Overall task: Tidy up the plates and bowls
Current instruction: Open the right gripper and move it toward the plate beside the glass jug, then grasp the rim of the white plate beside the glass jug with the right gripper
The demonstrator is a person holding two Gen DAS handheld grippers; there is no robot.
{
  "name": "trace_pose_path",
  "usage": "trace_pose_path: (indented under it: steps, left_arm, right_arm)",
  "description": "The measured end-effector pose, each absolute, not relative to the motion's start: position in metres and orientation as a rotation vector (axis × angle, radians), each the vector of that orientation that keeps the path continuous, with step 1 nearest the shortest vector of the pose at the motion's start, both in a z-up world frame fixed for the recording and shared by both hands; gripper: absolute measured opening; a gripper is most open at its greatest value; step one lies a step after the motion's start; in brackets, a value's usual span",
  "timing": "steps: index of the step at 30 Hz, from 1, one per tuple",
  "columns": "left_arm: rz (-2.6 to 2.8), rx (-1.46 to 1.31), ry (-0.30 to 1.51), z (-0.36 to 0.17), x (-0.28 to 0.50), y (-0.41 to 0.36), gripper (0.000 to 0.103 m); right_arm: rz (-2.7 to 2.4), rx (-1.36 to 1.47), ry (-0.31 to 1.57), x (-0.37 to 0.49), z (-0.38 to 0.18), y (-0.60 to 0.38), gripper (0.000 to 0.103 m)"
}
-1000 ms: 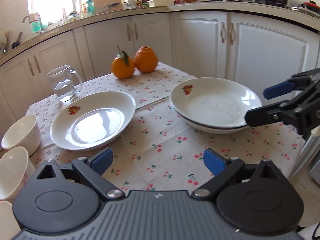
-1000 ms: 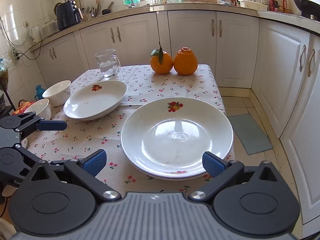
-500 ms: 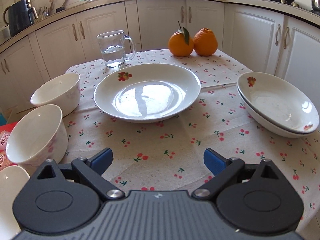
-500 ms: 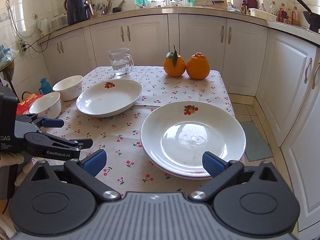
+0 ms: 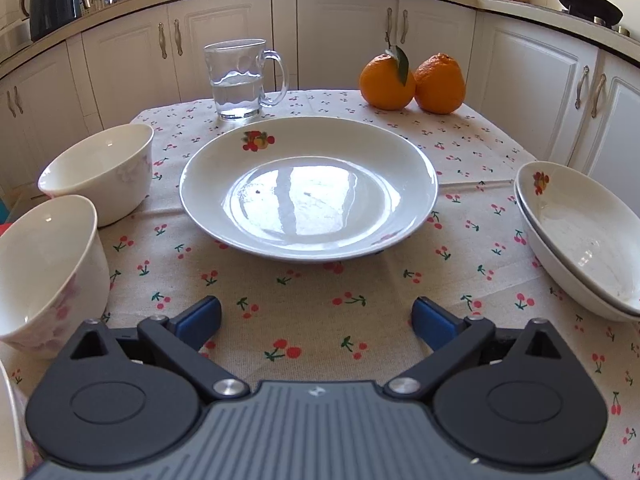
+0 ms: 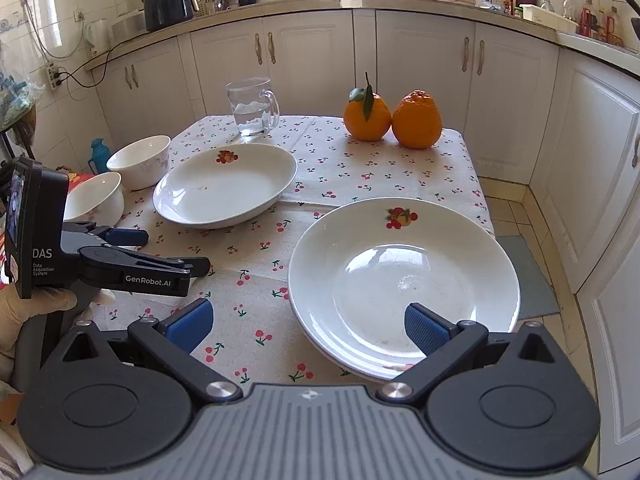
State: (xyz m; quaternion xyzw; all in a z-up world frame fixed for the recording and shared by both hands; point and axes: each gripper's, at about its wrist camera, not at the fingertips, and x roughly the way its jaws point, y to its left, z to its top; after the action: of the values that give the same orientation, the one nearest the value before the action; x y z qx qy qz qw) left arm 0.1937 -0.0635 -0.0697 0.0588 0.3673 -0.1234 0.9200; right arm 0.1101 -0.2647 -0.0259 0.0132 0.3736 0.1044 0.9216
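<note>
A single white plate [image 5: 308, 192] with a fruit print lies mid-table, straight ahead of my left gripper [image 5: 316, 320]. Its jaws are opening, with only tablecloth between them. Two white bowls [image 5: 100, 172] [image 5: 44, 272] stand to its left. Two stacked plates [image 5: 580, 240] sit at the right edge. In the right wrist view, my right gripper [image 6: 308, 324] is open over the near rim of the stacked plates [image 6: 400, 276], its pads not pressing on it. The left gripper [image 6: 172, 250] reaches in from the left, short of the single plate [image 6: 224, 188].
A glass mug of water [image 5: 240, 80] and two oranges [image 5: 412, 84] stand at the table's far side. White cabinets [image 6: 320, 60] ring the room. The table's right edge drops to a tiled floor with a mat [image 6: 528, 276]. A person's gloved hand [image 6: 36, 304] holds the left gripper.
The left gripper swung from facing the stacked plates to facing the single plate, coming closer and lower, and its jaws widened a little. The right gripper shifted slightly left; the stacked plates now sit right of centre.
</note>
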Motion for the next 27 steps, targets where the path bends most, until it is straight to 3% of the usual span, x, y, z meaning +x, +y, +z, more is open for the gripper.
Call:
trace_pose_path:
  steps: [17,27]
  left_arm:
    - [-0.238,0.108,0.735,-0.073,0.217,-0.07,0.103]
    - [-0.224,0.103,0.724,-0.074,0.215,-0.07,0.103]
  right_arm:
    - [0.585,-0.173,0.835,0.238,-0.006,-0.225,0.103]
    - [0.683,-0.213,0.911,0.319,-0.024,-0.2,0.103]
